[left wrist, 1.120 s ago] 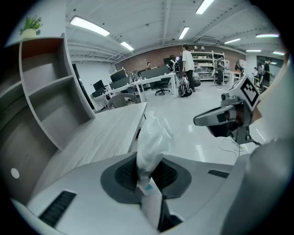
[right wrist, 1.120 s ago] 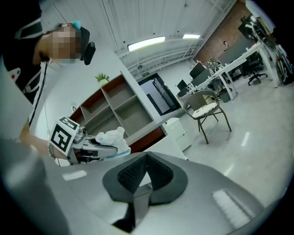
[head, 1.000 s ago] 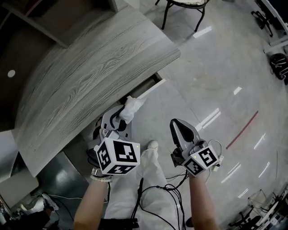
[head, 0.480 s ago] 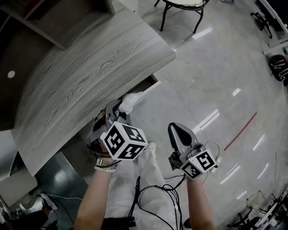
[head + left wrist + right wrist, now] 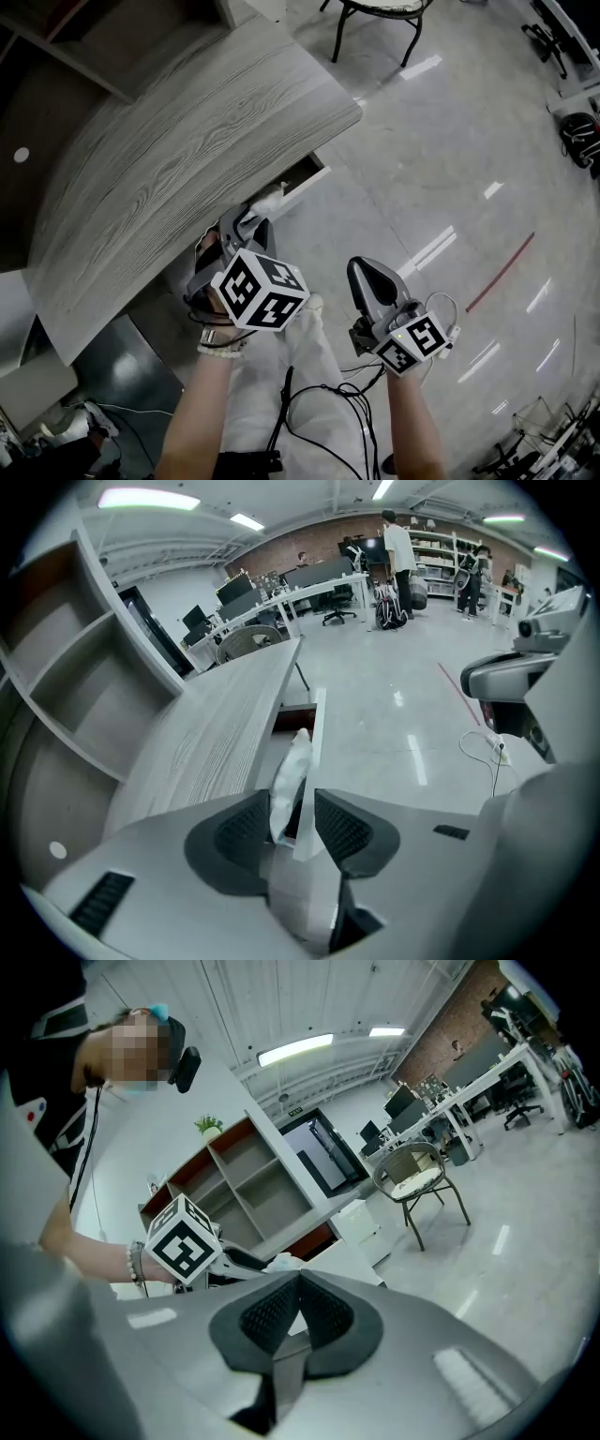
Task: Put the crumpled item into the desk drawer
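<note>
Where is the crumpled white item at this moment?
In the left gripper view, the crumpled item stands between the opening jaws of the left gripper, at the mouth of the open desk drawer.

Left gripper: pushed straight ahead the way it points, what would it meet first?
The crumpled white item, which sits between the opening jaws of the left gripper. Beyond it is probably the open desk drawer, though depth is unclear.

Crumpled item (image 5: 267, 199) in drawer (image 5: 306, 182) under desk (image 5: 187, 141), between left gripper's (image 5: 246, 217) opening jaws; right gripper (image 5: 362, 273) apart, to the right.
</note>
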Demonstrator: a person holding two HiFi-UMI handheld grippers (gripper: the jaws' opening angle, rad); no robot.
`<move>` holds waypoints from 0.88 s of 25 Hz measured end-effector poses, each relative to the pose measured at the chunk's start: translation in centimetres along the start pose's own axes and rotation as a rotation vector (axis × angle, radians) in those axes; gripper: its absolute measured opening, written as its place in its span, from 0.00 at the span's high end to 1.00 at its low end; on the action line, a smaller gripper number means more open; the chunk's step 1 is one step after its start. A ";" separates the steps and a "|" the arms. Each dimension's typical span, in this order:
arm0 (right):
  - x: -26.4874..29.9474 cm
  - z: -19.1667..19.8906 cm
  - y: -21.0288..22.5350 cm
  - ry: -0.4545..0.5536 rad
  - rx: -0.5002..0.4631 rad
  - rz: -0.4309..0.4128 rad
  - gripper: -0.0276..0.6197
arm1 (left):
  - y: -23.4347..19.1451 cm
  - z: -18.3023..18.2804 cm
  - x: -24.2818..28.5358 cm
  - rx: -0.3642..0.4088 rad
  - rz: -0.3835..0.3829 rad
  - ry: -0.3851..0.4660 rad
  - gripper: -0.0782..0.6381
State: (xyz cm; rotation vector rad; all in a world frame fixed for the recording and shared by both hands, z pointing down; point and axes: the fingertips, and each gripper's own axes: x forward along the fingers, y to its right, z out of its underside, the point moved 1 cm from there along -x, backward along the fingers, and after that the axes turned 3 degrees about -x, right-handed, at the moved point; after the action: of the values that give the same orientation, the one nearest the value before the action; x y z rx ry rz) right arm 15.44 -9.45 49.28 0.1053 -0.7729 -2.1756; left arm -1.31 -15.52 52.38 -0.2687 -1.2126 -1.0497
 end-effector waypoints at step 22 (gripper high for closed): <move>-1.6 -9.0 -8.7 -0.009 -0.441 0.208 0.94 | -4.4 -3.9 -14.6 -0.061 0.108 0.510 0.88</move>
State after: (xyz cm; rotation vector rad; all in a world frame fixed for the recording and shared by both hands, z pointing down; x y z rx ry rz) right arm 13.57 -8.49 36.83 -0.2013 -0.2795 -2.0941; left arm -1.88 -12.93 36.88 -0.1006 -0.7008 -0.9846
